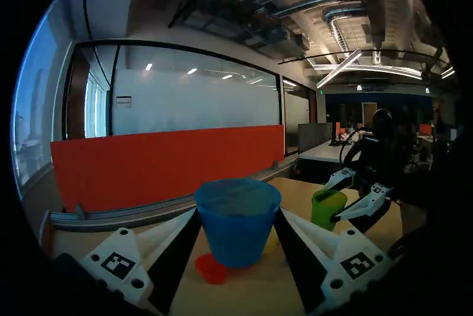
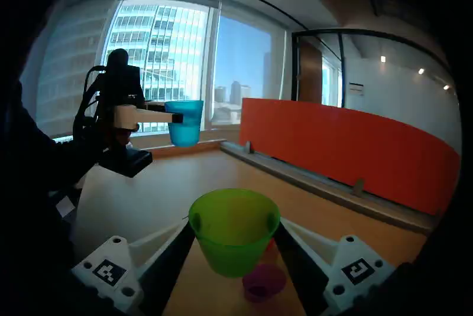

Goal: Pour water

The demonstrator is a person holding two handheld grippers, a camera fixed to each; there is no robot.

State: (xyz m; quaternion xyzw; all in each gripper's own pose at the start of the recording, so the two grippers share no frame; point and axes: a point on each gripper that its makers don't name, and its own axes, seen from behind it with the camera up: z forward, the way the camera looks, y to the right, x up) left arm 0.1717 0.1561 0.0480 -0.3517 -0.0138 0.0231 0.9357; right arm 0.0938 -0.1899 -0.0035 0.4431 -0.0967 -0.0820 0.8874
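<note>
In the left gripper view my left gripper (image 1: 237, 234) is shut on a blue cup (image 1: 237, 221), held upright above the wooden table (image 1: 260, 292). Farther right, my right gripper (image 1: 349, 195) holds a green cup (image 1: 327, 208). In the right gripper view my right gripper (image 2: 234, 239) is shut on that green cup (image 2: 234, 230), upright, with nothing visible inside it. Across the table to the left, the left gripper (image 2: 177, 117) carries the blue cup (image 2: 184, 122) in the air. The two cups are well apart.
A small red cup (image 1: 211, 269) and a yellow one (image 1: 270, 243) sit on the table below the blue cup. A small purple cup (image 2: 263, 282) lies under the green one. An orange partition (image 2: 355, 150) runs along the table's far edge; windows (image 2: 159, 62) stand behind.
</note>
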